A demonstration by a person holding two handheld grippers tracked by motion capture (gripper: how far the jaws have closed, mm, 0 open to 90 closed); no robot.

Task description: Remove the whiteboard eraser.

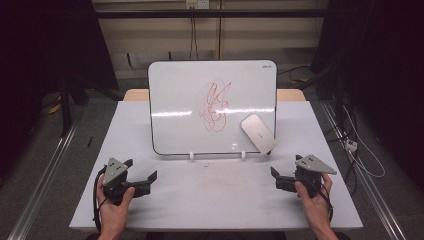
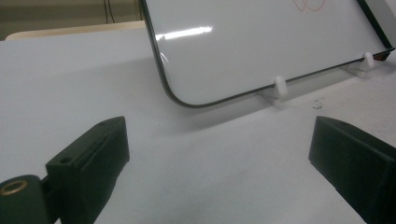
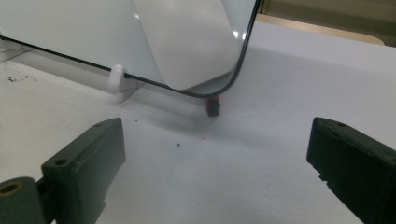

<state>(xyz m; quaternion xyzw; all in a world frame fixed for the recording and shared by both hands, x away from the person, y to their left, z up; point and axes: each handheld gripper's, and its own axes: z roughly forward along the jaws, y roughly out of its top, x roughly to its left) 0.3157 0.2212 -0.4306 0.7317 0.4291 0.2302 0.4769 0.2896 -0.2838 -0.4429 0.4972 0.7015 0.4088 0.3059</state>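
Across the high view, one whiteboard (image 1: 212, 107) stands propped on two small white feet near the middle of the pale surface (image 1: 215, 190), a red scribble (image 1: 215, 106) on its face and one white eraser (image 1: 258, 133) lying against its lower right corner. Broad bare room lies between the board's bottom edge and the near edge, and to either side. The left tongs (image 1: 145, 181) and the right tongs (image 1: 278, 180) rest low near that front edge, well apart, each in one hand, each gaping and empty.

From the left gripper view, the two black jaws stand wide apart over bare surface, gripping nothing; the board's rounded lower corner is ahead.

From the right gripper view, the jaws are likewise spread wide, nothing between them; a small dark cap-like piece (image 3: 213, 106) sits under the board's corner.
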